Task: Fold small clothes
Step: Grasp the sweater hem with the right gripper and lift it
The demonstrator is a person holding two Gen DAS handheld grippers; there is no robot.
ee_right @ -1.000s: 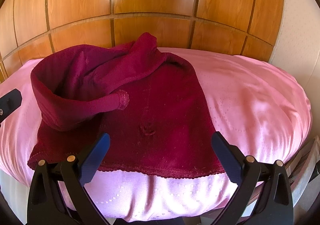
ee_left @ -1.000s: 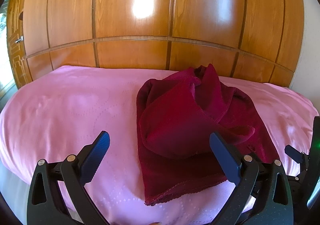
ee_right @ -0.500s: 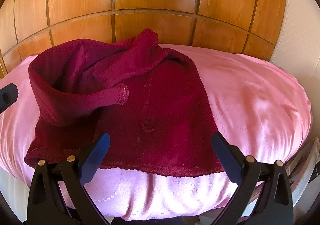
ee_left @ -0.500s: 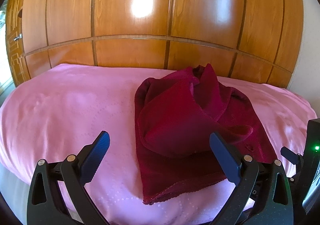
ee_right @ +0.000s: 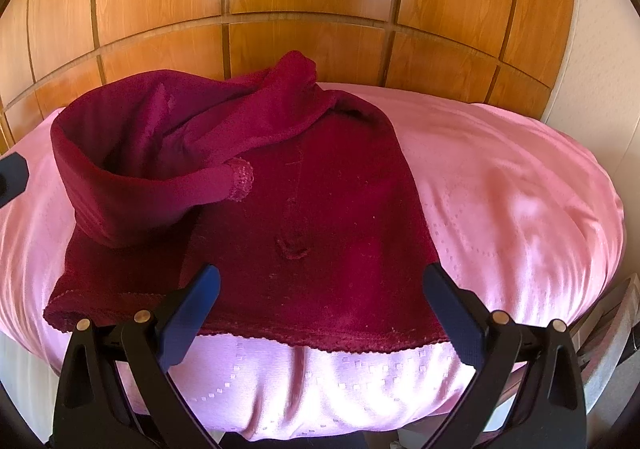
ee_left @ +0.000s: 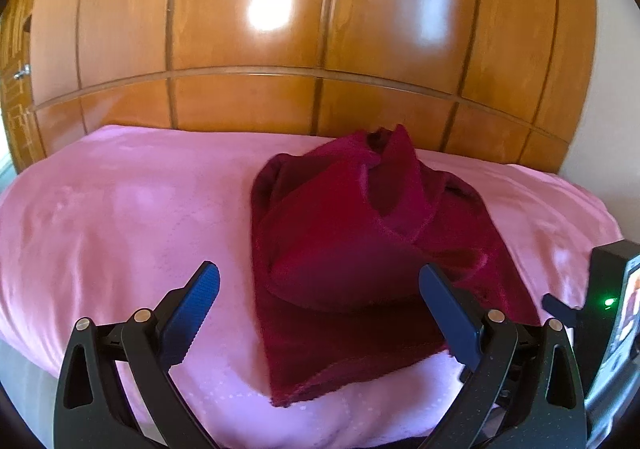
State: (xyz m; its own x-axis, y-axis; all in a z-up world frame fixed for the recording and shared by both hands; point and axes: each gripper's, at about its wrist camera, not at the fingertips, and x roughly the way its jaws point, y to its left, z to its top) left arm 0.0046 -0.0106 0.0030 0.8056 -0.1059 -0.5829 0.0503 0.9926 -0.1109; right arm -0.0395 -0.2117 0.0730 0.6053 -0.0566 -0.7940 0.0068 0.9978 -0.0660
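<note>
A dark maroon knitted garment [ee_right: 320, 217] lies on a glossy pink satin bedspread [ee_right: 520, 189], and everything here is placed against that garment. Its body is spread flat with a scalloped hem [ee_right: 304, 341] along the edge nearest the camera. On the left part of the garment, seen from the right wrist, a long sleeve with a lace-trimmed cuff [ee_right: 240, 179] is folded over the body in a loose, rumpled heap, the cuff resting on the flat cloth near the middle. A small puckered mark [ee_right: 294, 247] sits on the body just nearer the hem than the cuff.

The right gripper [ee_right: 320, 303] hangs over the hem with its blue-padded fingers [ee_right: 192, 313] spread wide apart, one over the left part of the hem and the other at the garment's right corner; nothing is caught between them. The left gripper [ee_left: 320, 307] is likewise spread wide and empty, and in its view the garment [ee_left: 360, 257] sits between and beyond its fingers [ee_left: 196, 305], the left finger over bare bedspread [ee_left: 120, 217] beside the garment's left edge, the right finger overlapping the heaped sleeve.

Behind the garment, beyond the far edge of the bedspread, rises a varnished orange-brown wooden panelled wall [ee_left: 320, 29] with bright reflections.
</note>
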